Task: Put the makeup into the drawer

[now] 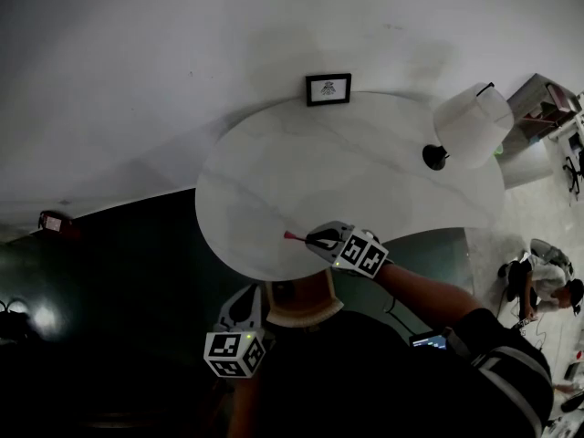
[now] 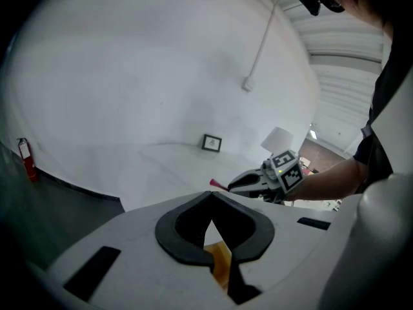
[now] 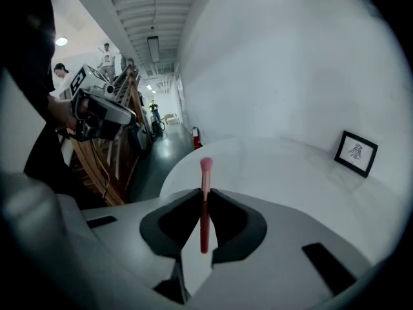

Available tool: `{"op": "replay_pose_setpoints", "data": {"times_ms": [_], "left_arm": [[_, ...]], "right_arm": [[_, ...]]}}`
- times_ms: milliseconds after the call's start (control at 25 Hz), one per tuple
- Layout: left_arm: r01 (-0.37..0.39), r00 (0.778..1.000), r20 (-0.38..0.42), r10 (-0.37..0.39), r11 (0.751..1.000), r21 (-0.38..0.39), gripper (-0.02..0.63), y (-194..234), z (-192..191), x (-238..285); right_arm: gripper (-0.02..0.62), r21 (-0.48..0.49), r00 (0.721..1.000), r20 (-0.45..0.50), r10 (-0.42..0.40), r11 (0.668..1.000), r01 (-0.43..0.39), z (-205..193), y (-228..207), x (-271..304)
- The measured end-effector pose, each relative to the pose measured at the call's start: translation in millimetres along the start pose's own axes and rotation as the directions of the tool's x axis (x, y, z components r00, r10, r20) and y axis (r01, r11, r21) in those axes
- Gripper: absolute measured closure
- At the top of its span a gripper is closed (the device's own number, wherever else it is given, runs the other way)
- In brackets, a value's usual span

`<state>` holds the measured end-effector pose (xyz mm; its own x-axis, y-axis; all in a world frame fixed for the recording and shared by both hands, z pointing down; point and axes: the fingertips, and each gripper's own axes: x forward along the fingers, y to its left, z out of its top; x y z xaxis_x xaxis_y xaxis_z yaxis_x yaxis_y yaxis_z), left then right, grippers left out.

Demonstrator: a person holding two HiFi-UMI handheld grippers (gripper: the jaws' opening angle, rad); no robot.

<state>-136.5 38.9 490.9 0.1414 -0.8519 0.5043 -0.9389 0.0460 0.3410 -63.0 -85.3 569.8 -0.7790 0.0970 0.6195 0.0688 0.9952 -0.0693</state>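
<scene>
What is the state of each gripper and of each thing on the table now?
right gripper: jaws shut on the makeup brush.
makeup brush: held, pink head sticking out ahead.
left gripper: jaws shut, empty.
picture frame: upright on the table.
lamp: standing; lit or not, cannot tell.

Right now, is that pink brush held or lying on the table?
Held. The right hand-held gripper pinches the pink brush between its jaws, tip sticking out.

Finishes I noted
The tabletop [image 1: 365, 162] looked smooth, faintly veined stone; the makeup brush [image 3: 204, 205] handle was glossy red; pads [image 3: 232, 221] of the right gripper [image 3: 205, 191] were matt black.
</scene>
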Motion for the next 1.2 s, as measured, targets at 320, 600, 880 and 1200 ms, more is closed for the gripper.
{"op": "replay_pose_setpoints", "data": {"times_ms": [320, 600, 880, 1200], "left_arm": [[0.019, 1.0, -0.001, -0.019, 1.0, -0.016, 0.595, 30, -7, -4], [0.06, 0.998, -0.024, -0.061, 0.998, -0.017, 0.595, 33, -17, 3], [0.077, 0.996, -0.053, -0.078, 0.997, -0.026, 0.595, 39, -34, 1], [0.095, 0.99, -0.102, -0.099, 0.994, -0.049, 0.595, 40, -62, 6]], "right_arm": [[0.548, -0.021, 0.999, 0.011, 0.051, 0.998, -0.051, 11, 55, 11], [0.548, -0.048, 0.993, -0.016, 0.117, 0.992, -0.118, 3, 98, 25], [0.548, -0.114, 0.978, -0.067, 0.197, 0.973, -0.203, -13, 145, 38], [0.548, -0.128, 0.946, -0.18, 0.269, 0.947, -0.293, -69, 178, 64]]}}
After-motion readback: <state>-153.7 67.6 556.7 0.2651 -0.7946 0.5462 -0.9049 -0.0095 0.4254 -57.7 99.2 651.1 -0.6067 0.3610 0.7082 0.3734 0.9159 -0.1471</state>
